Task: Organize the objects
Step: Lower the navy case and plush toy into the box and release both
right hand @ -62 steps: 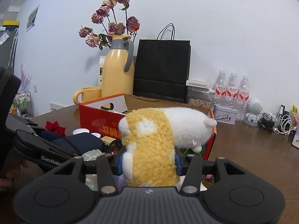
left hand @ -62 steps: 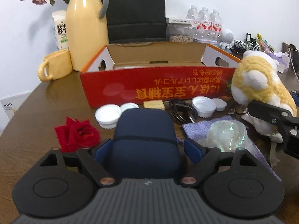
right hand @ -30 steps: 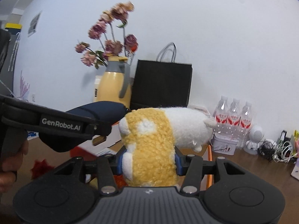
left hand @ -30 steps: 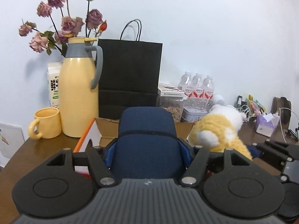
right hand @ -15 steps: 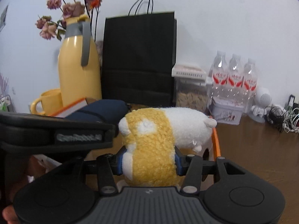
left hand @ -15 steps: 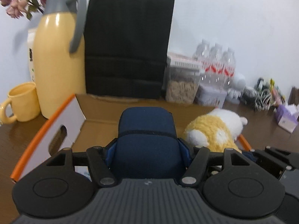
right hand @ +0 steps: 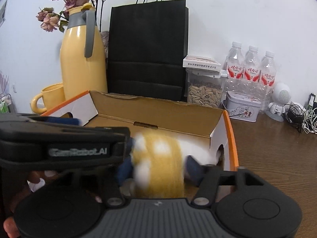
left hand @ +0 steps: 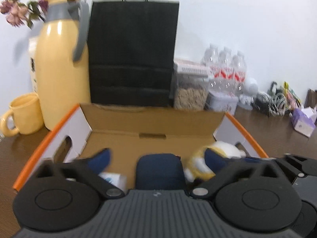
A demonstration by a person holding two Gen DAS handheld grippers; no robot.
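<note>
Over the open cardboard box (left hand: 150, 119) we find both grippers poised at the release step of the tidying job. We note the left gripper (left hand: 156, 158) with its jaws spread wide, having just been opening; the navy pouch (left hand: 159, 170) sits between the blue pads with clear gaps either side, so we judge it let go and dropping to the box floor near the front wall. We note the right gripper (right hand: 158, 168) likewise wide, its jaws having just been opening; the yellow and white plush toy (right hand: 160, 162) lies blurred between its fingers, no longer pinched, toward the right end of the box just inside the orange-edged side wall. Seen from the left wrist, the toy lies immediately right of the pouch. We cannot tell from the blur whether either item has fully settled.

Behind the box stand the yellow thermos (right hand: 81, 63) at its left rear corner and the black paper bag (right hand: 147, 49) against its back wall; neither is touched.

We judge the deposit all but complete. The next move, in our view, calls for lifting both grippers straight up out of the box with jaws kept wide, so the pads do not snag the plush pile or drag the pouch, and keeping the two grippers from knocking together, since they hang very close over the box
</note>
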